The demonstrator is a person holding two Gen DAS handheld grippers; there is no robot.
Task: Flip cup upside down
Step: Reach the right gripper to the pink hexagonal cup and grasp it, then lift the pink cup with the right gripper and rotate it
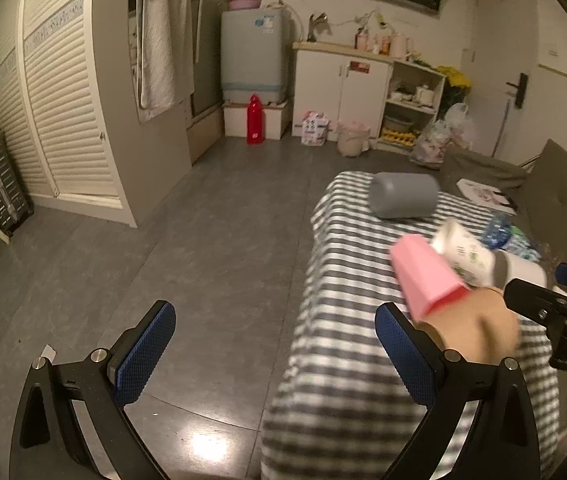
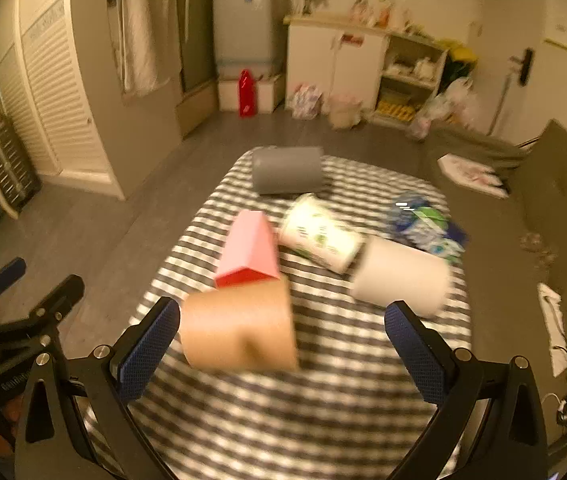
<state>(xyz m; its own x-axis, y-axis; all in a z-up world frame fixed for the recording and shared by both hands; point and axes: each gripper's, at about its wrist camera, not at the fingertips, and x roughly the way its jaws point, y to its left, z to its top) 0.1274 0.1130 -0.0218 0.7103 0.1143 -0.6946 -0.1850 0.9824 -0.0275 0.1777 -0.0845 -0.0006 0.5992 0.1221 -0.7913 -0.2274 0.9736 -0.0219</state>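
In the left wrist view, the left tongs [image 1: 275, 356] are wide open and hold nothing, hanging over the grey floor [image 1: 211, 248] beside the striped table [image 1: 343, 360]. A blurry brown paper cup [image 1: 479, 332] lies on its side on the table, with a pink cup [image 1: 427, 276] just behind it.

In the right wrist view, the right tongs [image 2: 283, 352] are wide open too, holding nothing. The brown paper cup [image 2: 239, 328] lies between the blue pads [image 2: 149, 354], closer to the left one. A grey cup [image 2: 287, 170] lies farther back.

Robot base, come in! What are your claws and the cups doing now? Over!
Both claws open, left claw, right claw. Tan cup on its side, unheld. Pink cup, white cup crowd it.
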